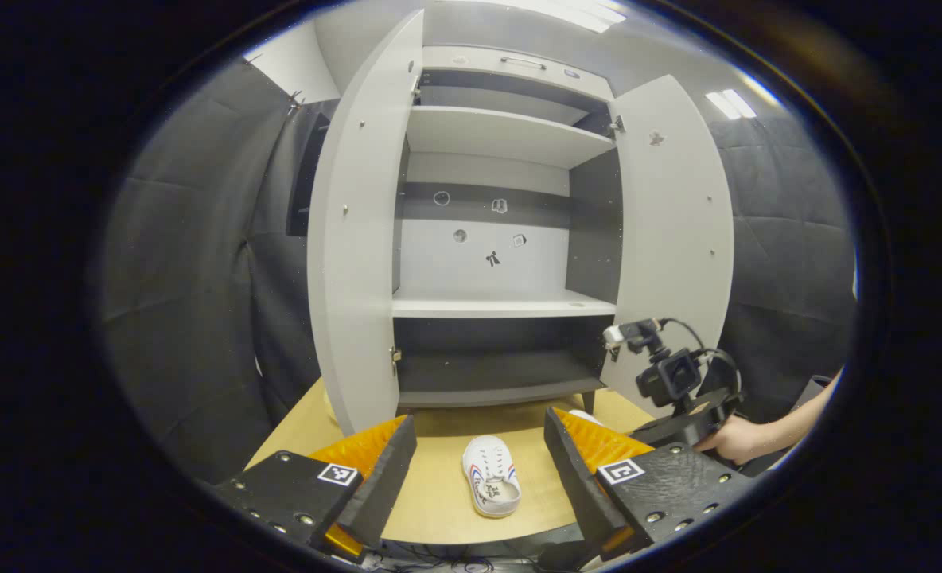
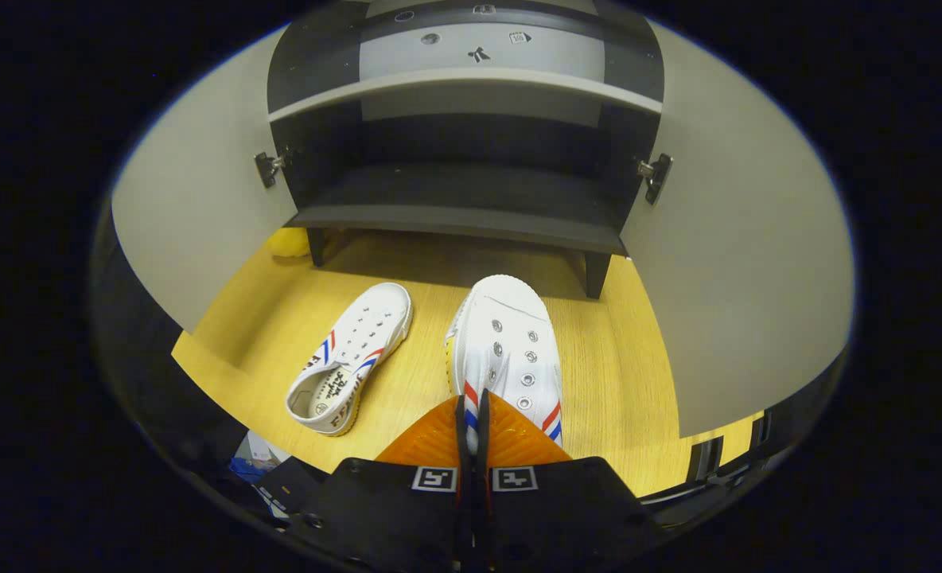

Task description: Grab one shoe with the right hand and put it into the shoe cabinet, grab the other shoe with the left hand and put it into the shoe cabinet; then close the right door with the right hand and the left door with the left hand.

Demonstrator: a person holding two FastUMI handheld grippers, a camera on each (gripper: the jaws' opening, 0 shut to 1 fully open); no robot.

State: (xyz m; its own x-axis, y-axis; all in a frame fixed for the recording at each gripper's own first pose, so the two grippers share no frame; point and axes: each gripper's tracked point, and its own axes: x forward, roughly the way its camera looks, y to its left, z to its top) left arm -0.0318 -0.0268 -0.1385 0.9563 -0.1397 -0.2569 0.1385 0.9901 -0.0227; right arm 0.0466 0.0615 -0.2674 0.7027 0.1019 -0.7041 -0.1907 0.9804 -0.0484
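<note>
Two white canvas shoes with red and blue stripes lie in front of the open shoe cabinet (image 1: 503, 306). In the right gripper view, my right gripper (image 2: 471, 407) is shut on the side wall of the nearer shoe (image 2: 507, 342), whose toe points at the cabinet's dark bottom shelf (image 2: 455, 215). The other shoe (image 2: 352, 358) lies to its left on the wooden table, opening toward me. In the left gripper view that loose shoe (image 1: 492, 476) lies on the table ahead of my left gripper (image 1: 479, 430), which is open and holds nothing. A hand (image 1: 745, 438) holds the right gripper (image 1: 678, 426) at the right.
Both cabinet doors stand wide open: the left door (image 1: 356, 263) and the right door (image 1: 674, 239). The shelves (image 1: 503, 135) inside are bare. A small yellow object (image 2: 288, 241) sits on the table (image 2: 638, 382) behind the left door. Dark cloth walls surround the booth.
</note>
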